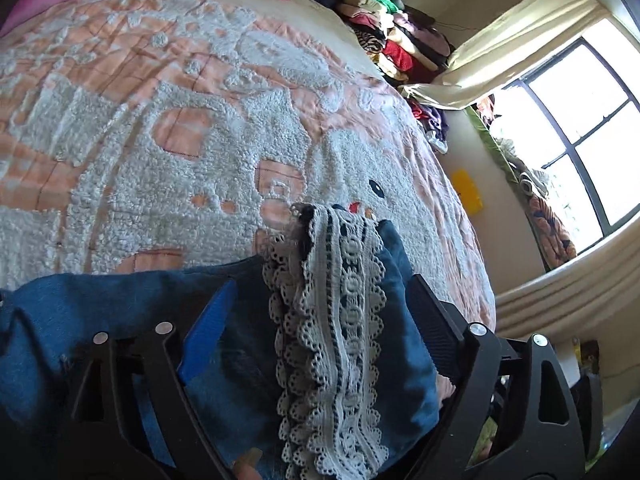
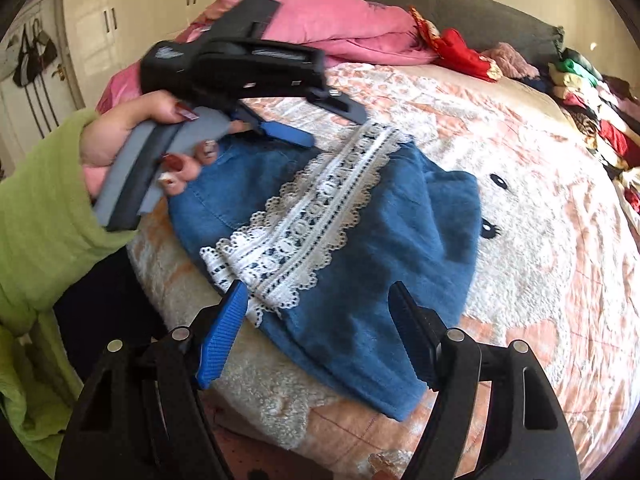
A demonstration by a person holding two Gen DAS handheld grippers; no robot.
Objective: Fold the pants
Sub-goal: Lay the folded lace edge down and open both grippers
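Blue denim pants (image 2: 360,248) with a white lace strip (image 2: 304,216) lie folded into a compact bundle on the pink-and-white bedspread (image 2: 540,240). My right gripper (image 2: 320,300) is open just above the bundle's near edge, holding nothing. My left gripper (image 2: 320,124), seen from the right wrist view, is open over the far left end of the pants. In the left wrist view the left gripper (image 1: 320,292) stands open with the denim (image 1: 240,360) and lace (image 1: 332,320) lying between its fingers, not pinched.
A pink quilt (image 2: 332,20) and red cloth (image 2: 460,48) lie at the head of the bed. Piles of folded clothes (image 2: 592,100) line the far side. A window (image 1: 580,120) and curtain (image 1: 500,40) are to the right. Wardrobe doors (image 2: 140,8) stand behind.
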